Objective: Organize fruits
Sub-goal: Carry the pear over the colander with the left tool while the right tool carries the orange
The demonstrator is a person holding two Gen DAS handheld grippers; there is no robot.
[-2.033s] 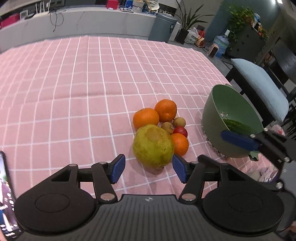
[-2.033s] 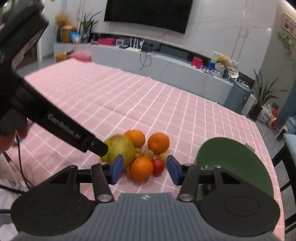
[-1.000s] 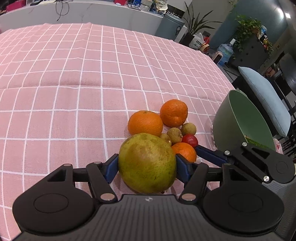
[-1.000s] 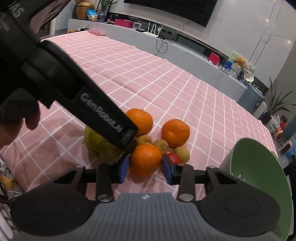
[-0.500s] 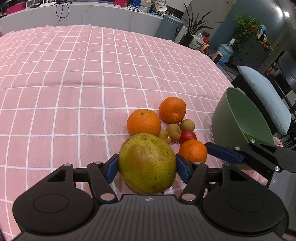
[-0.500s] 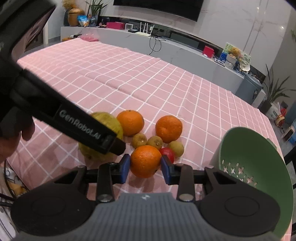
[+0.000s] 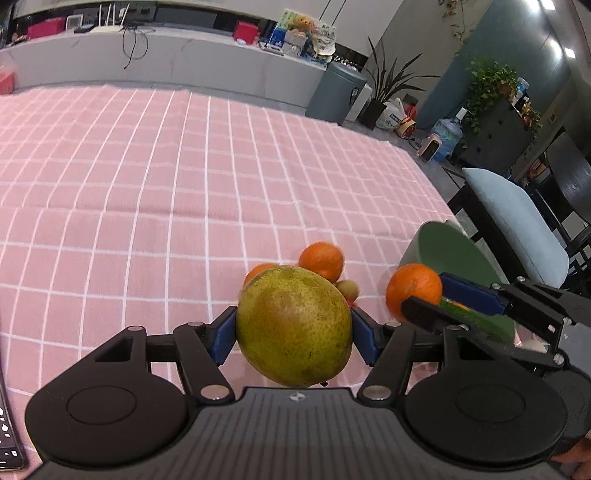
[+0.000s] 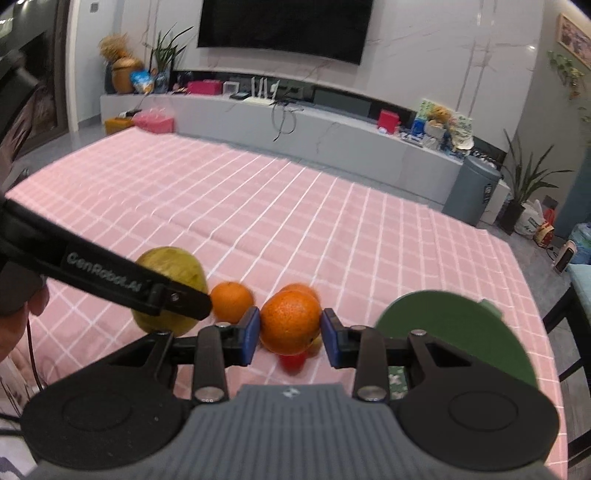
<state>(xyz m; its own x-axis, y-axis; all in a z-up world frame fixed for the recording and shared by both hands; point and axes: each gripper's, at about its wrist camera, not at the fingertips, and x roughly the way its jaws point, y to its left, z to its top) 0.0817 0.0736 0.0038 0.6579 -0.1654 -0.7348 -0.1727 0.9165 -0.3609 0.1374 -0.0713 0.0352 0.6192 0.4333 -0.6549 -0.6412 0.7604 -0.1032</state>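
The left gripper (image 7: 294, 334) clamped the green pear (image 7: 293, 325) at centre frame; the right gripper (image 8: 290, 332) pinched an orange (image 8: 290, 321).

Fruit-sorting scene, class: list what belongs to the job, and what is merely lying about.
Job:
pomelo, in left gripper
held orange, in right gripper
oranges on cloth
small fruits
green bowl

Lying about:
bin
plant
chair
TV

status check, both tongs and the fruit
Left tongs shut on green pomelo. Right tongs shut on orange. Green colander ahead right, path open.
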